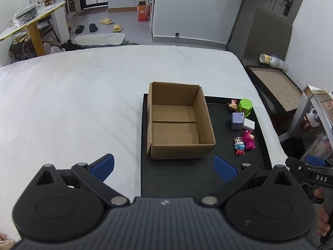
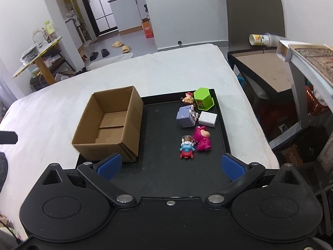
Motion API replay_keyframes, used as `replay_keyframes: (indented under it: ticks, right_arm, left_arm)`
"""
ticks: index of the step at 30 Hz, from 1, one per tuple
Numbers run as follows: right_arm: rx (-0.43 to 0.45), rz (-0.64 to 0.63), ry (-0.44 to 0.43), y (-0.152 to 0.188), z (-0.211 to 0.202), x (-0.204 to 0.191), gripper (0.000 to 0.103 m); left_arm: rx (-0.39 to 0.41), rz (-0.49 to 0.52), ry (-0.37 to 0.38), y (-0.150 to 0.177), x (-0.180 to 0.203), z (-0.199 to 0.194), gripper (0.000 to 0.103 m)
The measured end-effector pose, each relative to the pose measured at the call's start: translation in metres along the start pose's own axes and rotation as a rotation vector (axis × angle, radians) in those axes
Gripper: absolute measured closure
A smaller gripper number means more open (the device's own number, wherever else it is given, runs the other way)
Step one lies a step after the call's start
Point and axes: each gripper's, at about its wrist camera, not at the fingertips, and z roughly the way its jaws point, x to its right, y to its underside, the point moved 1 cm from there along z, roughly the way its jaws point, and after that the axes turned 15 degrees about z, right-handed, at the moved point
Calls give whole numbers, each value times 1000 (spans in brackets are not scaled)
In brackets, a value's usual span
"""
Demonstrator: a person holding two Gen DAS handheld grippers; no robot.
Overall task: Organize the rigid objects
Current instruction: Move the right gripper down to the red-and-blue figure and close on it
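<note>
Both tongs, left (image 1: 164, 167) and right (image 2: 169, 165), spread wide, gripping nothing; toys (image 2: 203, 138) grouped right (within reach), box (image 2: 110, 125) left, ready for filling.

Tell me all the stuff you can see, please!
box: 1, brown cardboard, open and empty, left part of tray
tray: 1, black, on white bed
green tub: 1, far right corner of tray
small doll: 1, tan, beside green tub
purple cube: 1, mid right
white charger: 1, right of cube
pink bear: 1, near right
blue figure: 1, blue and red, left of bear
left gripper: fingers open
right gripper: fingers open
</note>
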Motion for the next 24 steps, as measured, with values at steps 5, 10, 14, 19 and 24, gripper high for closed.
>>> replay_keyframes:
  ticks: [5, 10, 14, 19, 24]
  right_arm:
    - [-9, 16, 1, -5, 20, 5, 6]
    - [-47, 52, -12, -9, 39, 13, 23]
    - [-72, 70, -15, -10, 57, 17, 33]
    - [-92, 84, -10, -10, 82, 18, 45]
    - [-119, 83, 8, -9, 111, 17, 45]
  left_arm:
    - [-25, -17, 5, -6, -11, 22, 3]
    - [-37, -48, 10, -12, -24, 39, 10]
    - [-51, -58, 21, -19, -29, 55, 19]
    - [-80, -75, 42, -23, -33, 76, 26]
    - [-113, -85, 50, -22, -35, 99, 30]
